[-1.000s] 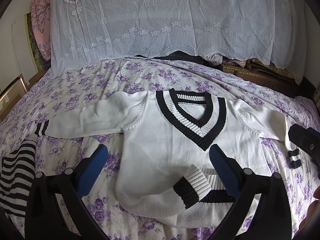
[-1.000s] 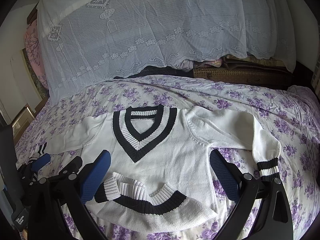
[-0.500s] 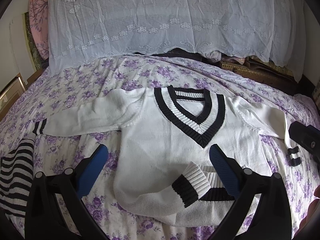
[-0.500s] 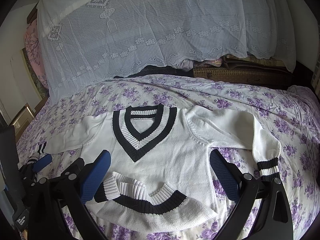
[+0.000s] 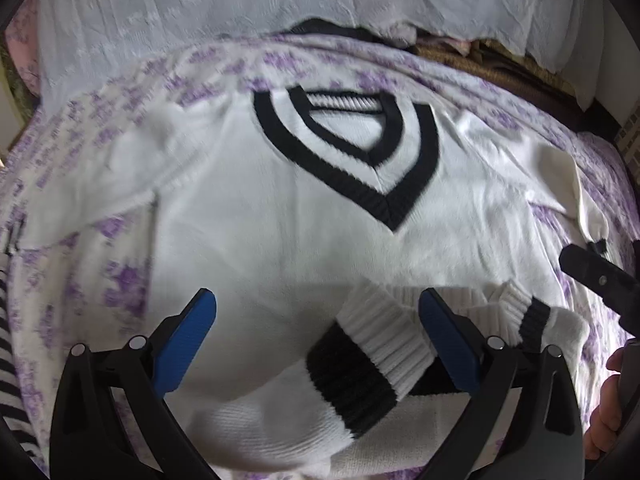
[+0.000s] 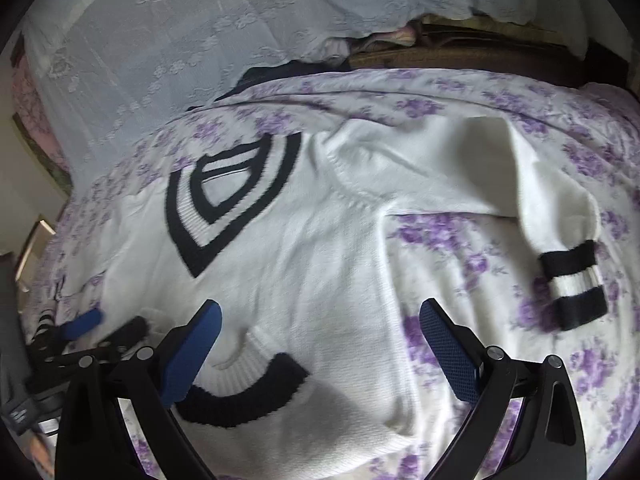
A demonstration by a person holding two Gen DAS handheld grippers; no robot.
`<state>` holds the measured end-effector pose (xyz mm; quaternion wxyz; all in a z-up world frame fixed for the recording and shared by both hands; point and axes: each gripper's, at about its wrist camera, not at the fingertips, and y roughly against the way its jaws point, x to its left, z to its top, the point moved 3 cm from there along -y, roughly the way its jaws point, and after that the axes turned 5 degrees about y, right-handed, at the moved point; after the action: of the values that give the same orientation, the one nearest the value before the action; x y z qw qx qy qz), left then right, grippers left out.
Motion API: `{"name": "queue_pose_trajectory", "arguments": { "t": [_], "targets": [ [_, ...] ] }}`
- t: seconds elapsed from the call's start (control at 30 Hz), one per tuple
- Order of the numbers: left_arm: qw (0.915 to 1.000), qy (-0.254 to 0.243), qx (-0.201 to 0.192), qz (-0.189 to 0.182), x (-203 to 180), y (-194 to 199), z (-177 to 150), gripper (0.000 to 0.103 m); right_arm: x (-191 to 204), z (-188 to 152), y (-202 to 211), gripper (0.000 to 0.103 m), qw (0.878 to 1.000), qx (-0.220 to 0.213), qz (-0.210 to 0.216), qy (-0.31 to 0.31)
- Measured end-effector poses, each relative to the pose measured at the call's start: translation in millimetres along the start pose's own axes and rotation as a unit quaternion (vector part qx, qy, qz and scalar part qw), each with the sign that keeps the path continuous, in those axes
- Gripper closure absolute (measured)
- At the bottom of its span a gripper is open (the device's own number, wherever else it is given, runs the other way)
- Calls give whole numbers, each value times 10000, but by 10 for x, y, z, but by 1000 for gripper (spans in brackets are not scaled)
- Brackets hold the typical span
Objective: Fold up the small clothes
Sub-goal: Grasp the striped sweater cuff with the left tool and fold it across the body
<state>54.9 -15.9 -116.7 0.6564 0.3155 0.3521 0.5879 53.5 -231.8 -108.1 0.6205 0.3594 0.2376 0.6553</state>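
Note:
A small white V-neck sweater (image 5: 304,236) with black trim lies face up on the bed; it also shows in the right wrist view (image 6: 304,248). Its hem (image 5: 360,356) is turned up over the lower body. One sleeve stretches left; the other bends down with a striped cuff (image 6: 572,284). My left gripper (image 5: 316,336) is open, low over the hem's left part. My right gripper (image 6: 320,348) is open, low over the hem's right corner (image 6: 248,396). Neither holds cloth.
The bed has a purple-flowered sheet (image 6: 460,248). A white lace cover (image 5: 280,8) hangs over piled things at the back. A black-and-white striped garment (image 5: 12,368) lies at the left edge. A hand (image 5: 608,408) holds the right gripper's body.
Both grippers have dropped down and forward toward the sweater, which now looms much larger. Both stay open. The sweater has not moved.

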Motion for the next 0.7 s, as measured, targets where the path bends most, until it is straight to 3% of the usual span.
{"name": "queue_pose_trajectory", "arguments": {
  "t": [0.07, 0.2, 0.33, 0.4, 0.47, 0.53, 0.63, 0.67, 0.7],
  "targets": [
    [9997, -194, 84, -143, -47, -37, -86, 4, 148, -61, 22, 3, 9989, -52, -121, 448],
    [9984, -537, 113, 121, -55, -86, -232, 4, 187, -199, -95, 3, 9955, 89, -444, 837],
    [9977, -664, 154, -71, 21, -54, -322, 4, 119, -296, -309, 5, 9944, 485, -276, 893],
    [9964, -846, 78, -10, 17, -29, -362, 4, 140, -347, -378, 8, 9924, 484, -342, 1075],
    [9941, -1066, -98, 174, -15, -4, -390, 6, 208, -369, -345, 24, 9904, 346, -320, 1303],
    [9926, -1191, -185, 161, -63, 11, -383, 21, 279, -396, -300, 51, 9893, 300, -186, 1412],
    [9924, -1208, -192, -104, -93, 76, -379, 49, 321, -436, -217, 73, 9869, 168, -326, 1571],
    [9924, -1201, -188, -165, -107, 96, -388, 63, 299, -437, -183, 77, 9877, 142, -311, 1528],
    [9926, -1180, -196, -198, -105, 121, -392, 64, 247, -451, -121, 84, 9898, 87, -213, 1409]
  ]
}}
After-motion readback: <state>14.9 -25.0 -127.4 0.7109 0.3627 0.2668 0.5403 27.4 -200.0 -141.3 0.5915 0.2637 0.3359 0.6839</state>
